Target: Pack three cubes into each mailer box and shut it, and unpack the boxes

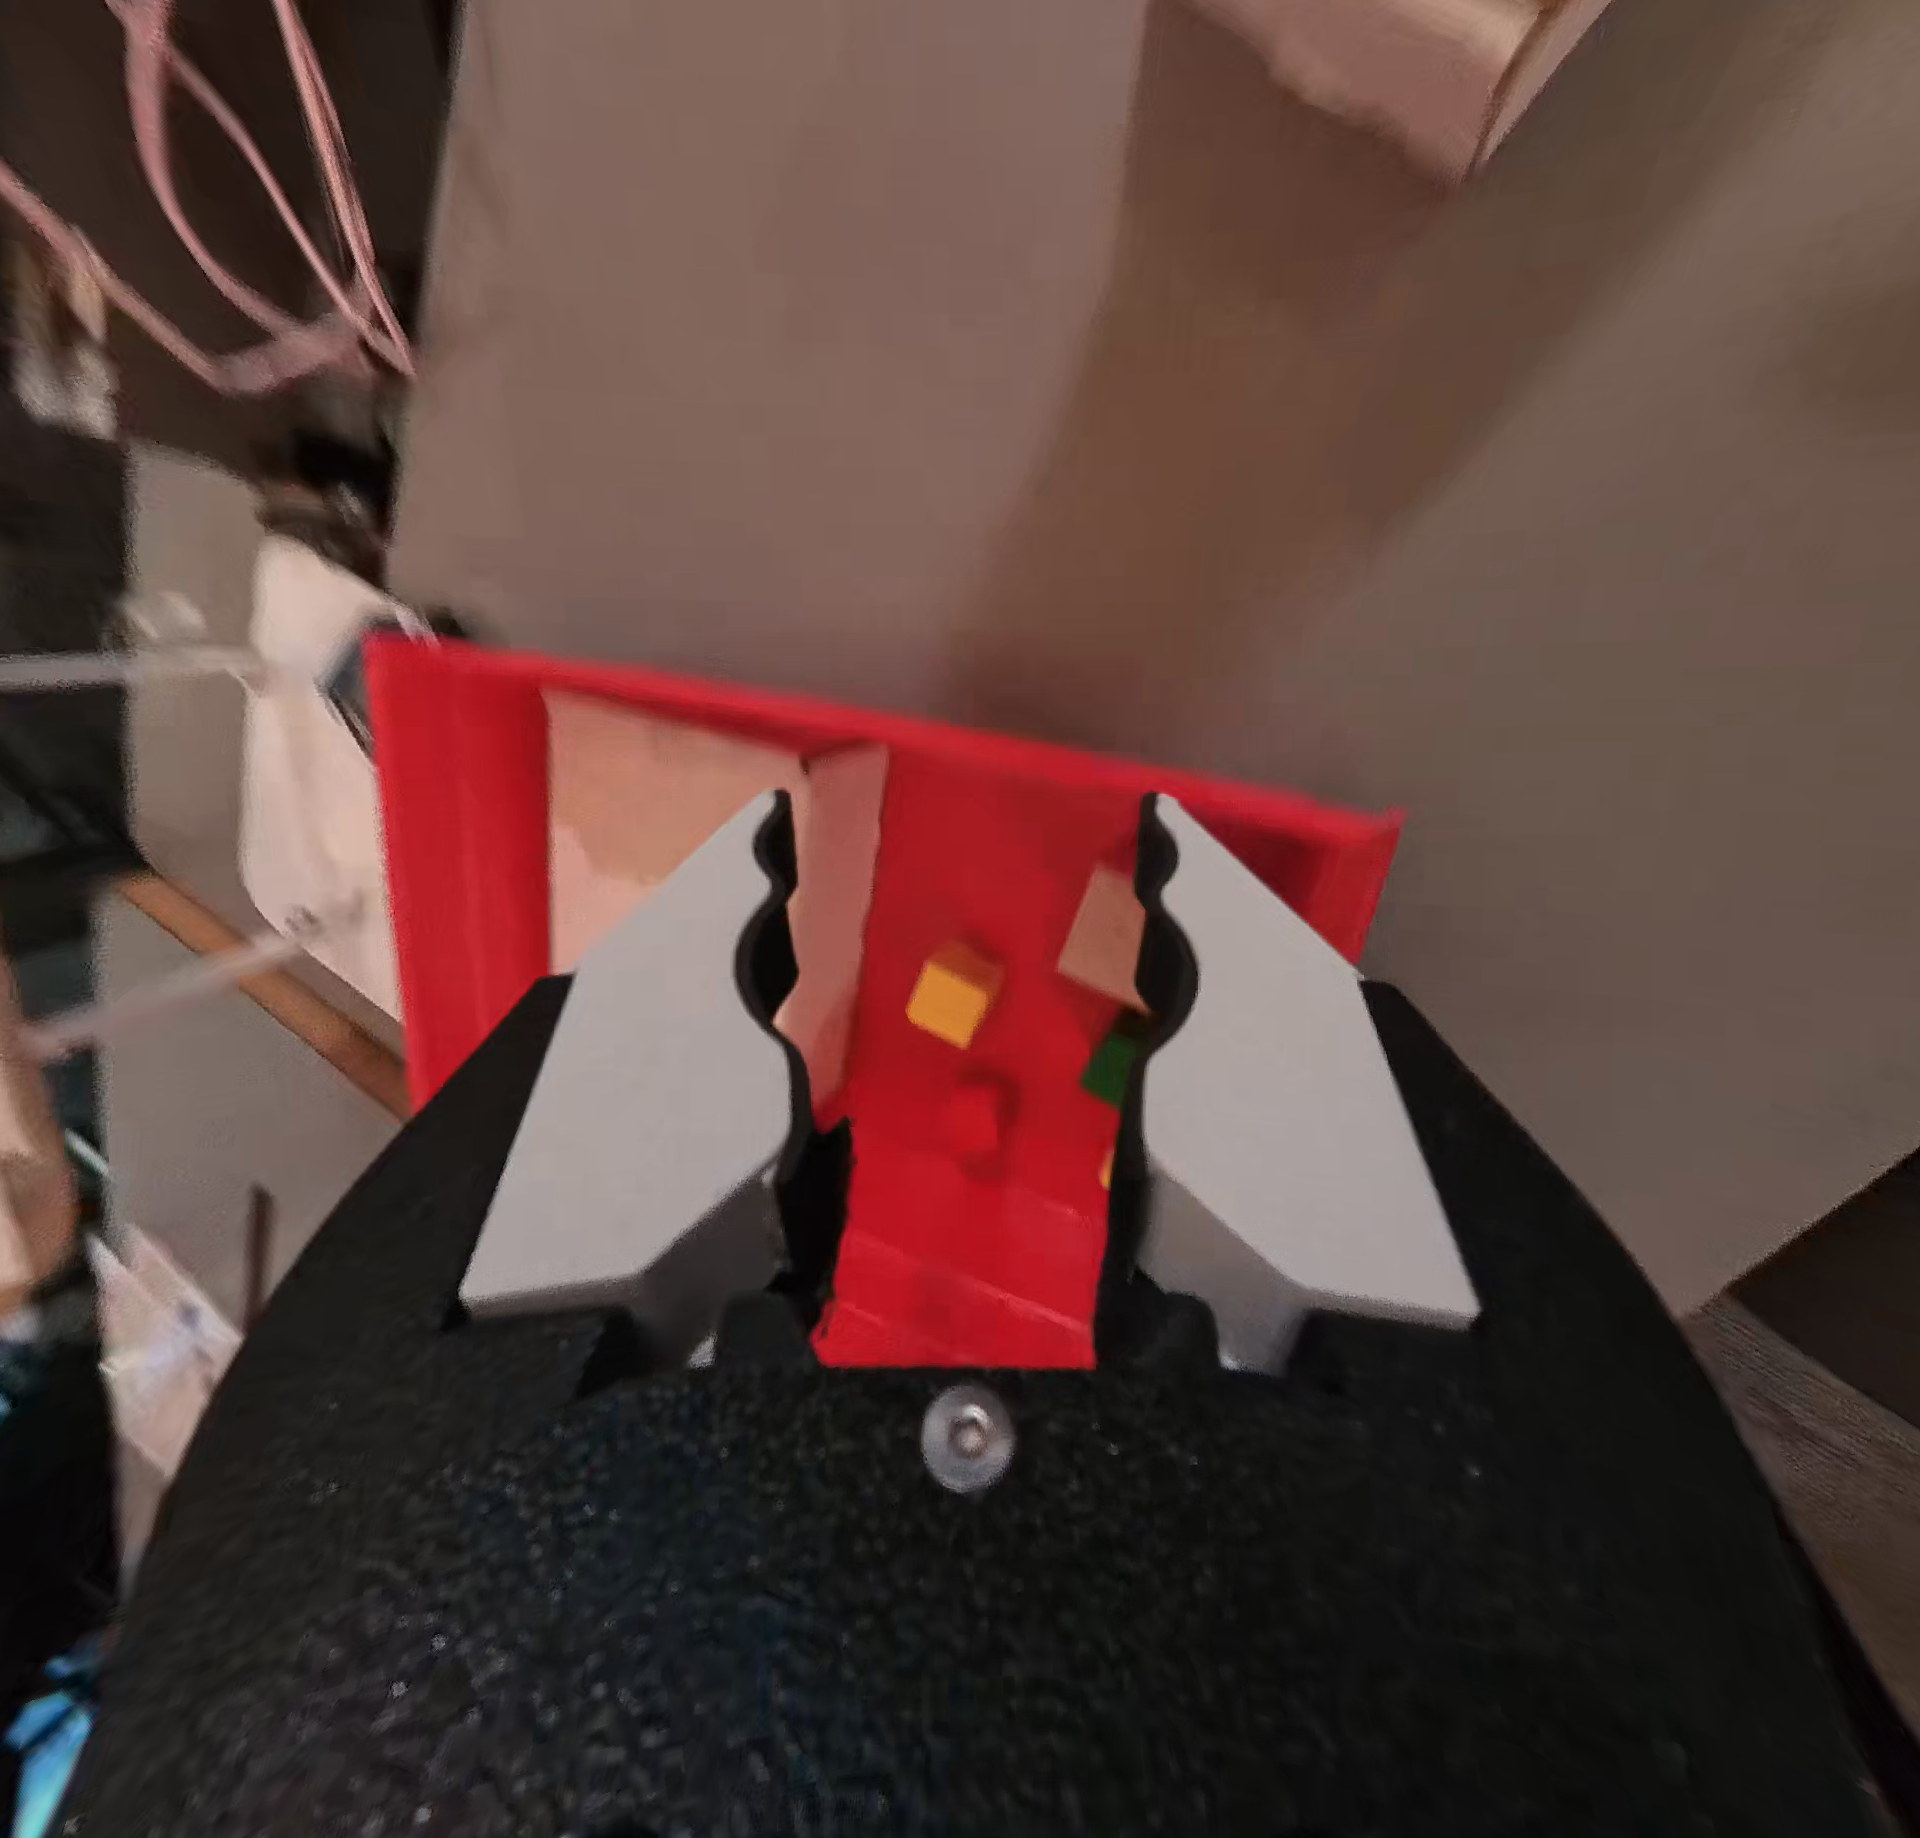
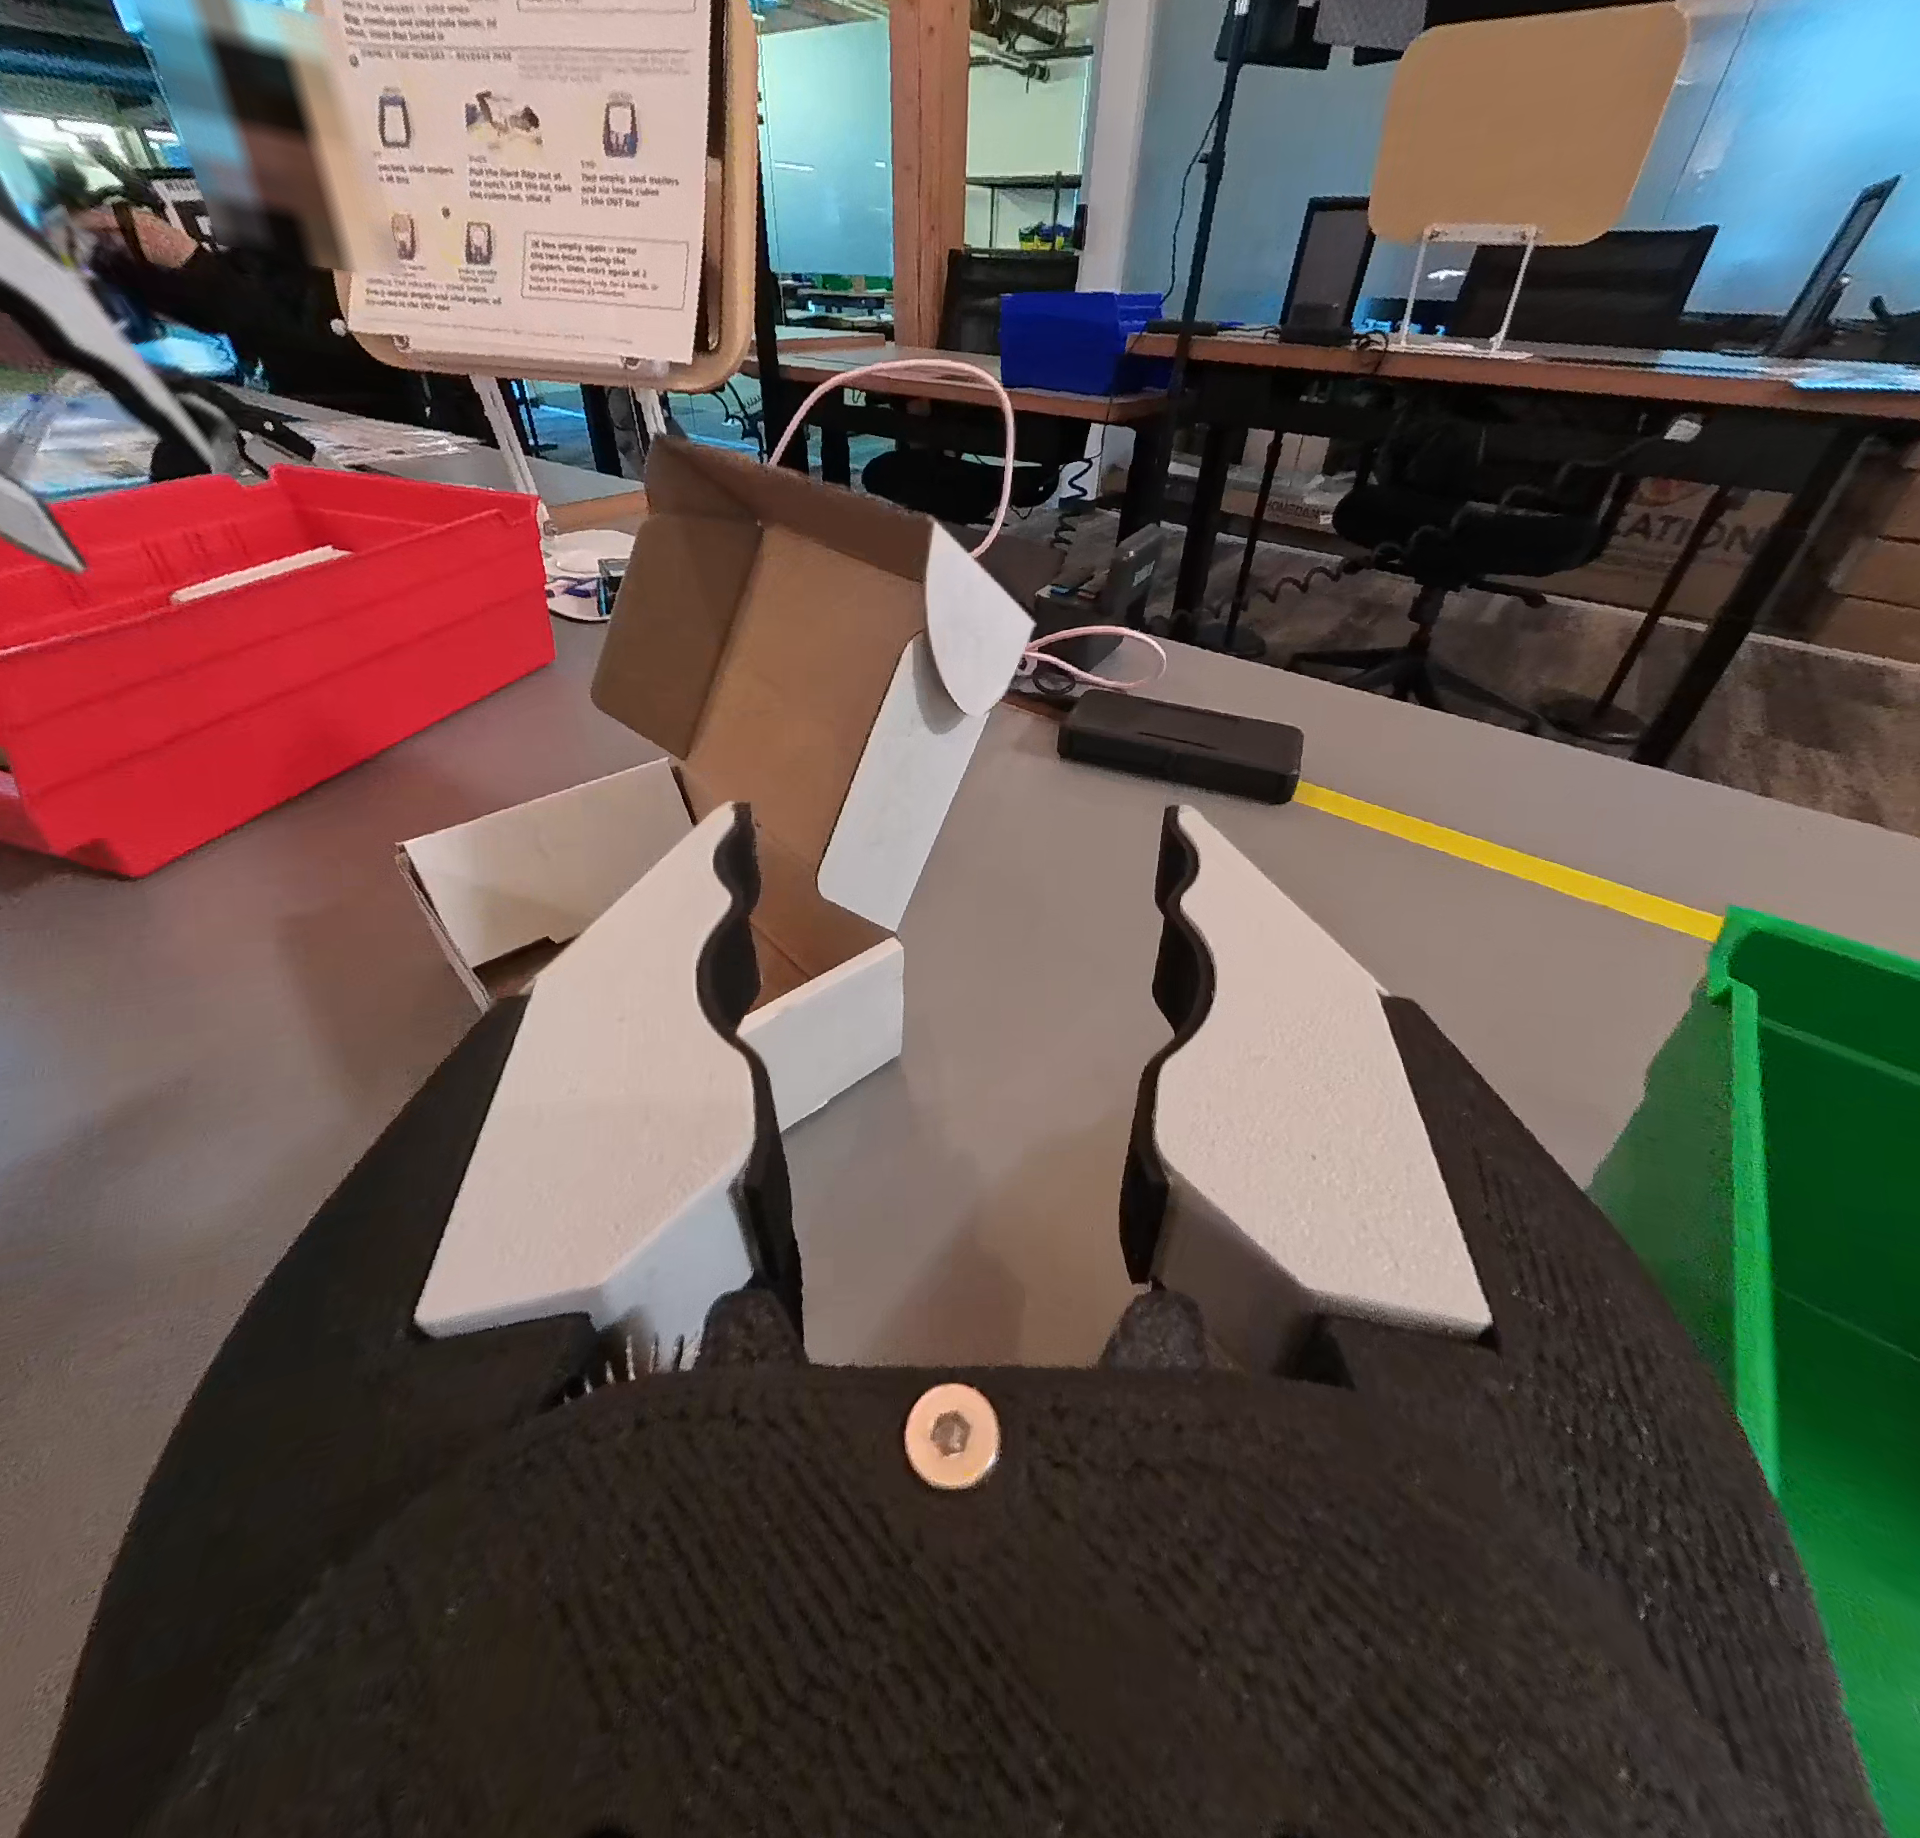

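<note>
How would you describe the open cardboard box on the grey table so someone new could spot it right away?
On the grey table, look between the red plastic bin on the left and the green plastic bin on the right. There stands a small mailer box, white outside and brown inside. Its lid is raised, unlike the flat black case behind it.

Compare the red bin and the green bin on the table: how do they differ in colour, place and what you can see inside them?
The red bin stands at the far left of the table; the green bin stands at the near right edge. The left wrist view shows small cubes, among them a yellow cube, lying loose in the red bin; nothing shows in the visible part of the green bin. Both are open-topped plastic bins.
</note>
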The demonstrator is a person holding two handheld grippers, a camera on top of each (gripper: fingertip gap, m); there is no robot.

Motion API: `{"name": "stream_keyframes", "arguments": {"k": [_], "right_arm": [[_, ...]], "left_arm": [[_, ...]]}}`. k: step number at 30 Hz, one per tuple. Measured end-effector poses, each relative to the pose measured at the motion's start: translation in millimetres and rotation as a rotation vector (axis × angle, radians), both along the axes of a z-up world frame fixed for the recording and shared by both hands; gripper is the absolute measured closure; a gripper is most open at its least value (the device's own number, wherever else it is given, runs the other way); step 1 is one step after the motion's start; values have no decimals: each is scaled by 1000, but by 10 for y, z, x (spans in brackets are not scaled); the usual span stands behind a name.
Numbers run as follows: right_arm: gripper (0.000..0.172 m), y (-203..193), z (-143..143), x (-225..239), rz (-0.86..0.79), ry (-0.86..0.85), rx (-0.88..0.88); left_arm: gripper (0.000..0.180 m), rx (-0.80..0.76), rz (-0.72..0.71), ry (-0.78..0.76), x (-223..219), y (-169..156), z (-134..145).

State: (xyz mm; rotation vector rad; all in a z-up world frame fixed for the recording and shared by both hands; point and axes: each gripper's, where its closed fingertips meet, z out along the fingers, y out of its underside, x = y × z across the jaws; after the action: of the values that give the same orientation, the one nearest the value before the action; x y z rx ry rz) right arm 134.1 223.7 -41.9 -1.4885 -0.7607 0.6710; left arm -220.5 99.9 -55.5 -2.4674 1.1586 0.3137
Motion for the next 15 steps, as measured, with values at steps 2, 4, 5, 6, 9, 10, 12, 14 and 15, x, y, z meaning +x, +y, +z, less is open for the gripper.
{"name": "stream_keyframes", "arguments": {"k": [2, 4, 5, 6, 9, 10, 12, 14, 15], "right_arm": [[95, 6, -26, -10, -1, -10, -5], [95, 13, -54, -16, -2, -18, -11], [95, 18, -69, -19, -3, -23, -16], [95, 22, -83, -23, -3, -28, -20], [95, 29, -119, -36, -5, -44, -25], [95, 30, -130, -41, -5, -50, -26], [95, 32, -158, -53, -5, -61, -31], [95, 33, -185, -64, -3, -73, -35], [95, 35, -197, -69, -3, -79, -37]], "left_arm": [[120, -64, 48, 11, -318, -154, -240], [126, -110, 13, 45, -565, -274, -484], [128, -126, 6, 64, -677, -319, -589], [127, -148, 10, 80, -778, -364, -682], [127, -157, -2, 86, -941, -397, -853], [126, -154, -8, 67, -950, -391, -891], [126, -156, -13, 42, -968, -375, -961], [126, -164, -20, 49, -1005, -360, -1031], [125, -169, -23, 58, -1022, -352, -1067]]}}
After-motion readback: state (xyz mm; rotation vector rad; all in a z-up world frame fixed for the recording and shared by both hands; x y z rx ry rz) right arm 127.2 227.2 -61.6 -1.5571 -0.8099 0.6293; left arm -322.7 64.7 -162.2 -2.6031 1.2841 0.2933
